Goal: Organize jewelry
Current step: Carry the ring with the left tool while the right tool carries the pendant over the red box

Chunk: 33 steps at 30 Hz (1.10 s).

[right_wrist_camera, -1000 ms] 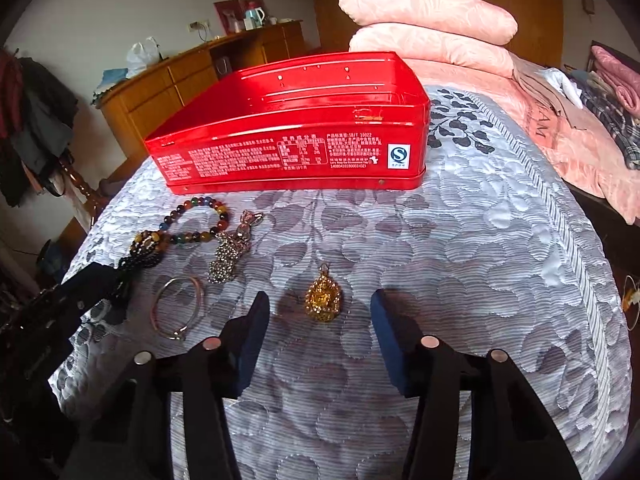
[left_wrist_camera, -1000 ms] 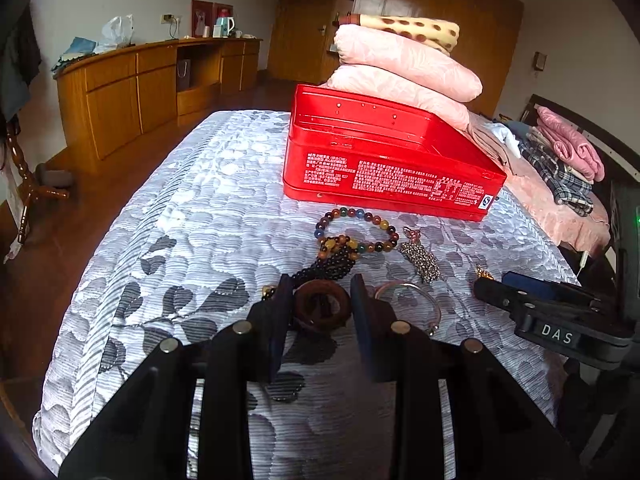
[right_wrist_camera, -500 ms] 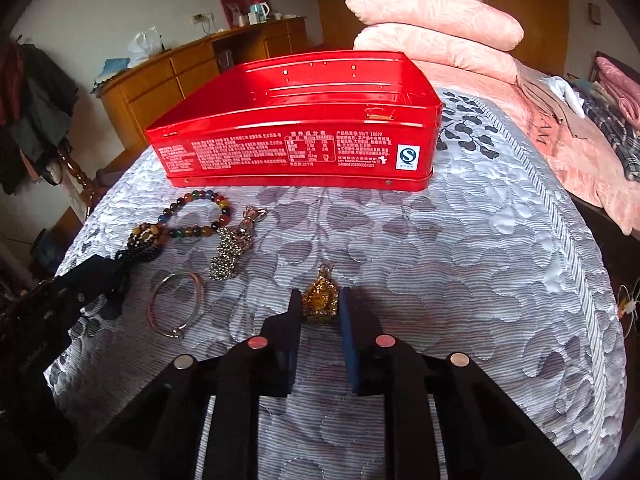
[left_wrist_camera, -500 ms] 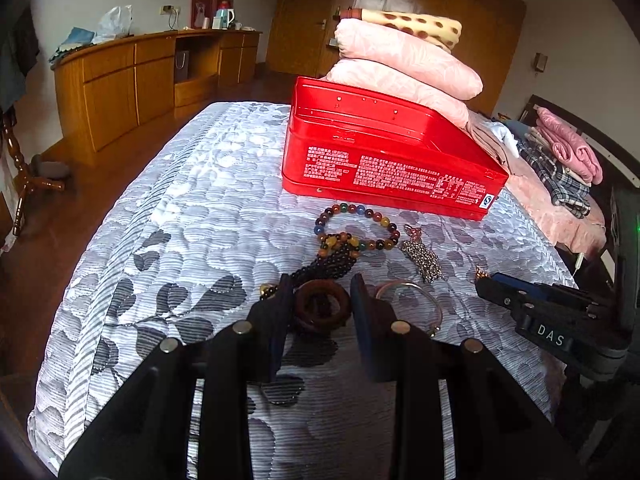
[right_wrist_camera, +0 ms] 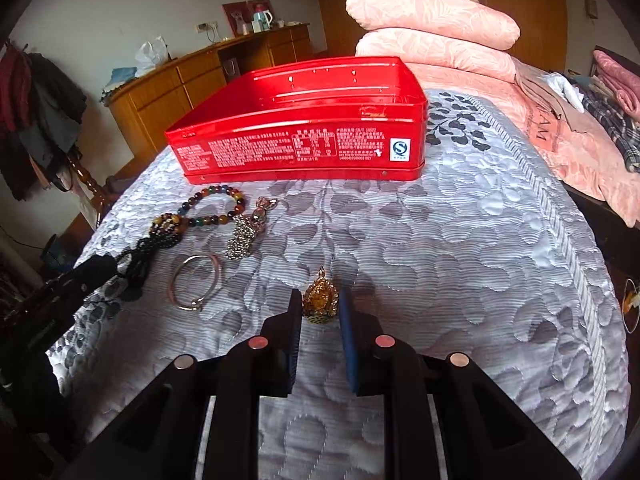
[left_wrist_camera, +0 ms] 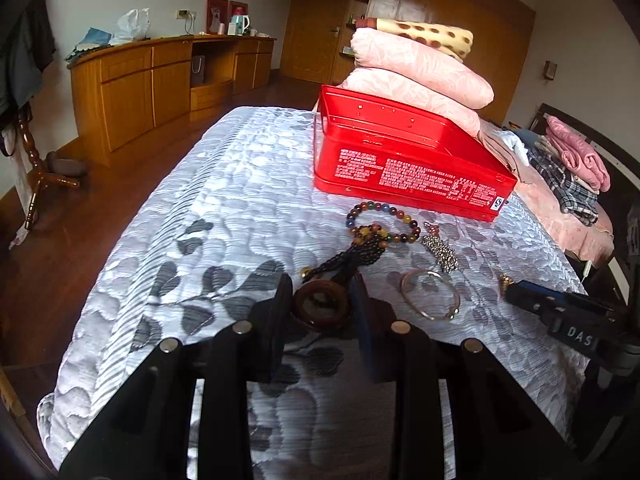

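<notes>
My left tool [left_wrist_camera: 320, 300] is clenched on the brown wooden ring [left_wrist_camera: 321, 305], one finger pressed to each side of it. A black beaded strand [left_wrist_camera: 352, 258] runs from the ring up toward the multicoloured bead bracelet [left_wrist_camera: 382, 222], which lies on the bed [left_wrist_camera: 224, 216] just in front of the red tin box [left_wrist_camera: 404, 160].

My right tool [right_wrist_camera: 320, 308] is clenched on the gold pendant [right_wrist_camera: 320, 302]; the blue pads [right_wrist_camera: 347, 332] touch it on both sides. I cannot tell whether the pendant is clear of the quilt or resting on it.

Loose items on the bed, seen in the right wrist view: metal bangle [right_wrist_camera: 195, 282] just left of the pendant, silver chain piece [right_wrist_camera: 245, 232] beyond the bangle, bead bracelet [right_wrist_camera: 214, 206] nearest the box [right_wrist_camera: 304, 148]. None are inside the box; its open interior looks bare as far as I can see.

Behind the box: stacked pink pillows [left_wrist_camera: 420, 76] with a spotted blanket [left_wrist_camera: 424, 36] on top. Wooden cabinet [left_wrist_camera: 148, 84] along the far wall.
</notes>
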### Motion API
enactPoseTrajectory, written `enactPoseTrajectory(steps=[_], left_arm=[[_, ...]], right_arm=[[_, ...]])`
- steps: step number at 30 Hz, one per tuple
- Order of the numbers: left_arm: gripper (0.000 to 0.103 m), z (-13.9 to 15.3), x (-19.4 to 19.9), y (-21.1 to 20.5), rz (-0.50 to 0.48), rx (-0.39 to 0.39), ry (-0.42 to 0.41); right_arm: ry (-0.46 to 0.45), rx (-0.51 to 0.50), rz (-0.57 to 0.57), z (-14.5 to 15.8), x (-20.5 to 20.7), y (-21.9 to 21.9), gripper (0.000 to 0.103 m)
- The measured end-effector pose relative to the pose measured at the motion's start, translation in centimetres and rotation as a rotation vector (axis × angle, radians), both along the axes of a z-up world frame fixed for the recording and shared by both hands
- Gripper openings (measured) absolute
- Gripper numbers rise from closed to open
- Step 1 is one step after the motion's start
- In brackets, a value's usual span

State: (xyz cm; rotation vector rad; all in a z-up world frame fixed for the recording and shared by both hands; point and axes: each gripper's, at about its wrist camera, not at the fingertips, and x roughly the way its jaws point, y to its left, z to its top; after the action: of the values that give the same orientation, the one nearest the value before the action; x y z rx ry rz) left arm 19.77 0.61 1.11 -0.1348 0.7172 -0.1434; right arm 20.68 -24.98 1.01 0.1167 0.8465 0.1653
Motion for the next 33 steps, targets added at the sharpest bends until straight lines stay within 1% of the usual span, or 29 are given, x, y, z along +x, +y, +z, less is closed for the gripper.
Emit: enactPoseTrajectory(steps=[8, 14, 20, 27, 29, 33], left_arm=[[0.029, 0.8, -1.0, 0.2, -0.002, -0.001, -0.022], [0.029, 2.2, -0.3, -0.7, -0.023, -0.002, -0.051], [0.029, 4.4, 1.8, -1.9, -0.044, 0.006, -0.099], [0.029, 7.4, 5.3, -3.5, -0.060, 0.015, -0.160], [0.029, 7.9, 6.3, -3.9, -0.068, 0.014, -0.167], [0.029, 8.7, 9.6, -5.2, -0.080, 0.018, -0.168]], right_arm=[[-0.035, 0.013, -0.003, 1.3, -0.6, -0.3, 0.019], [-0.080, 0.012, -0.002, 2.9, 0.1, -0.6, 0.019], [-0.143, 0.008, -0.006, 5.3, 1.8, -1.1, 0.019], [-0.211, 0.011, -0.013, 8.2, 5.1, -1.9, 0.019], [-0.219, 0.018, -0.014, 8.6, 6.2, -2.1, 0.019], [-0.226, 0.032, -0.017, 9.1, 8.9, -2.5, 0.019]])
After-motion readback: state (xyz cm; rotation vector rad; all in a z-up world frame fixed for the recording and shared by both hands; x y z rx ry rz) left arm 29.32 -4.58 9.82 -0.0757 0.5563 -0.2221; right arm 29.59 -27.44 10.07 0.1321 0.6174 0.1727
